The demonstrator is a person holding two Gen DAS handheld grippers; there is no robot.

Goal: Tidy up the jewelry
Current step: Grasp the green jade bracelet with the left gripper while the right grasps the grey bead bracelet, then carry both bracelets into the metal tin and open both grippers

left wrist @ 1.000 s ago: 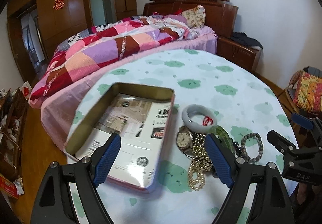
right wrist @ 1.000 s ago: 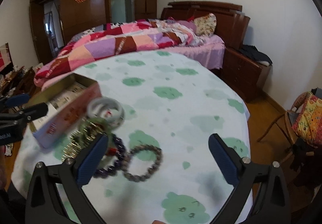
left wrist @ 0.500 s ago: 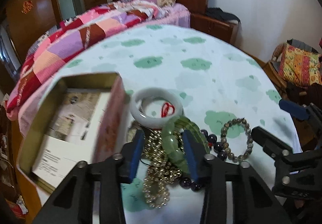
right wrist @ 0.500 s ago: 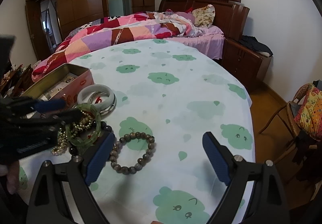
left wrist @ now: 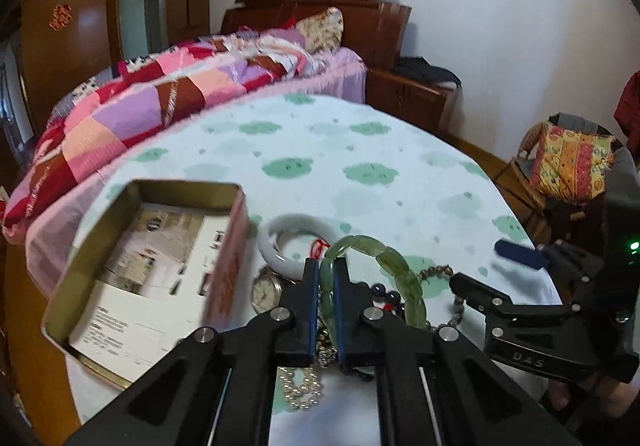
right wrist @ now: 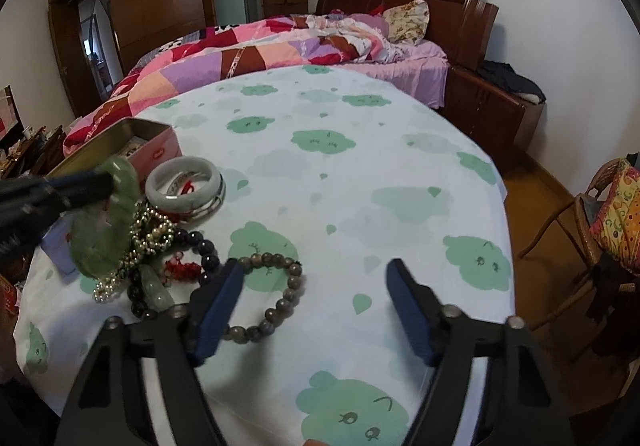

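My left gripper [left wrist: 326,274] is closing its jaws, and the pads pinch a green jade bracelet [left wrist: 384,266], which stands on edge over the jewelry pile. The right wrist view shows that green bracelet [right wrist: 100,242] hanging from the left gripper [right wrist: 104,181]. A white bangle [left wrist: 298,230], a watch [left wrist: 266,292] and a pearl string [left wrist: 300,386] lie beside an open tin box [left wrist: 184,185]. My right gripper [right wrist: 316,270] is also closing, still wide. A brown bead bracelet [right wrist: 280,298] lies flat between its fingers, by the left one, untouched.
The round table wears a cloth with green clouds [right wrist: 324,141]. A dark bead bracelet [right wrist: 204,250] and gold beads [right wrist: 152,234] lie in the pile. A bed with a patchwork quilt [right wrist: 256,49] stands behind the table, a cushioned chair [right wrist: 616,213] to the right.
My left gripper moved in over the pile and closed on the green bracelet, tipping it up. The right gripper's jaws narrowed around the brown bead bracelet.
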